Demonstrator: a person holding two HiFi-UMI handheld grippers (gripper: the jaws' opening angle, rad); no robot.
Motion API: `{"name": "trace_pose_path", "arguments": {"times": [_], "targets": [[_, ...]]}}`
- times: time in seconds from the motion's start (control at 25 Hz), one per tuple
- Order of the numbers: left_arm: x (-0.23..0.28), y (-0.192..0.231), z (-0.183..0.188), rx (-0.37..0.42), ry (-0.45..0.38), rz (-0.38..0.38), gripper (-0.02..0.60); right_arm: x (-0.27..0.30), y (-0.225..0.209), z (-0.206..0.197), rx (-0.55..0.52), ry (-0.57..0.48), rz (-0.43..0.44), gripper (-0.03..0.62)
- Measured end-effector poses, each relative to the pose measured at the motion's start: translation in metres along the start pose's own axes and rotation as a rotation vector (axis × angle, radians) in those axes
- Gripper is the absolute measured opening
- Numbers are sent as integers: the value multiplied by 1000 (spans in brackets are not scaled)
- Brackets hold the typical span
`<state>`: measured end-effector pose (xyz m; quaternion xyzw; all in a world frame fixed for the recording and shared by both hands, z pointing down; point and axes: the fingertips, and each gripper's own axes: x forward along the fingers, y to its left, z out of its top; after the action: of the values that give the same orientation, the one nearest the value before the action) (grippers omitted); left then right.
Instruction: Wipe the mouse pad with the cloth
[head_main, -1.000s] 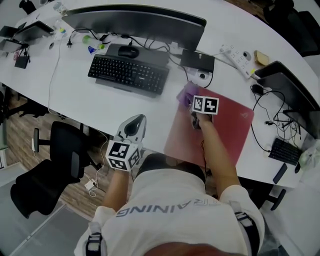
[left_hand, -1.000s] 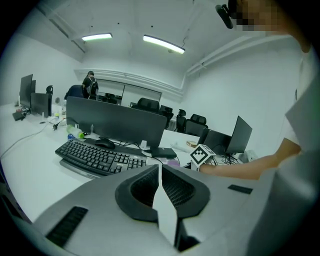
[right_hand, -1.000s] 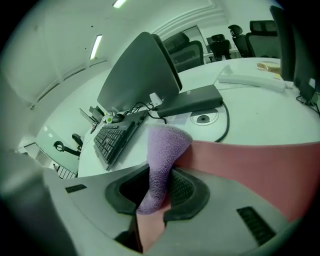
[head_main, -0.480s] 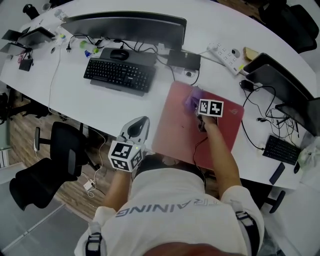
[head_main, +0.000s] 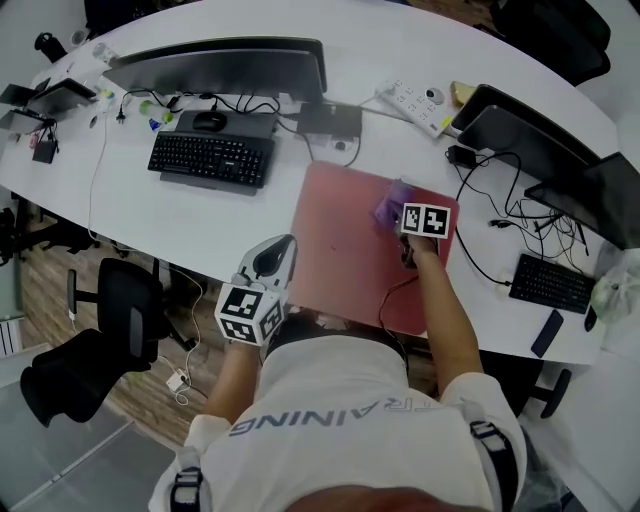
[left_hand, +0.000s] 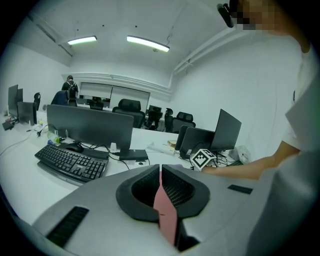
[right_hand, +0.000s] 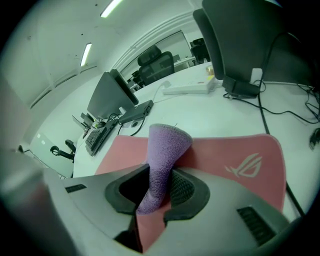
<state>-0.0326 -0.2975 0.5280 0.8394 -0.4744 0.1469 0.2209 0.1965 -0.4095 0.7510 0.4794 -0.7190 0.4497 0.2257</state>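
Observation:
A red mouse pad (head_main: 340, 250) lies on the white desk (head_main: 180, 215) in front of me. My right gripper (head_main: 405, 215) is shut on a purple cloth (head_main: 392, 203) and holds it down on the pad near its far right part. In the right gripper view the cloth (right_hand: 162, 160) stands up between the jaws of that gripper (right_hand: 161, 182), with the pad (right_hand: 235, 155) and its logo beyond. My left gripper (head_main: 285, 243) hovers at the desk's near edge, left of the pad. In its own view the left gripper (left_hand: 160, 170) is shut with nothing held.
Left of the pad are a black keyboard (head_main: 205, 160), a mouse (head_main: 208, 121) and a monitor (head_main: 220, 65). A power strip (head_main: 412, 103), dark screens (head_main: 520, 130), loose cables and a second keyboard (head_main: 550, 283) crowd the right. A thin cable (head_main: 400, 290) crosses the pad's near edge. An office chair (head_main: 110, 310) stands below left.
My right gripper has dragged the cloth from the pad's far left corner rightward along its far side. The left gripper has stayed at the desk edge.

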Motion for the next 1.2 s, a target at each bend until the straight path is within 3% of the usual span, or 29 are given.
{"name": "trace_pose_path", "arguments": {"times": [0.48,0.92,1.2], "targets": [[23,-72,-7,5,0,-49,32,-61,-96,-11,59,-18,-77,109],[22,-97,-17,14,20,-64,32,-103,-157,-21,162,-100,-131,114],[19,-100,-14,43,26,-155,32,-128,-159,-29,98,-131,-282,107]]}}
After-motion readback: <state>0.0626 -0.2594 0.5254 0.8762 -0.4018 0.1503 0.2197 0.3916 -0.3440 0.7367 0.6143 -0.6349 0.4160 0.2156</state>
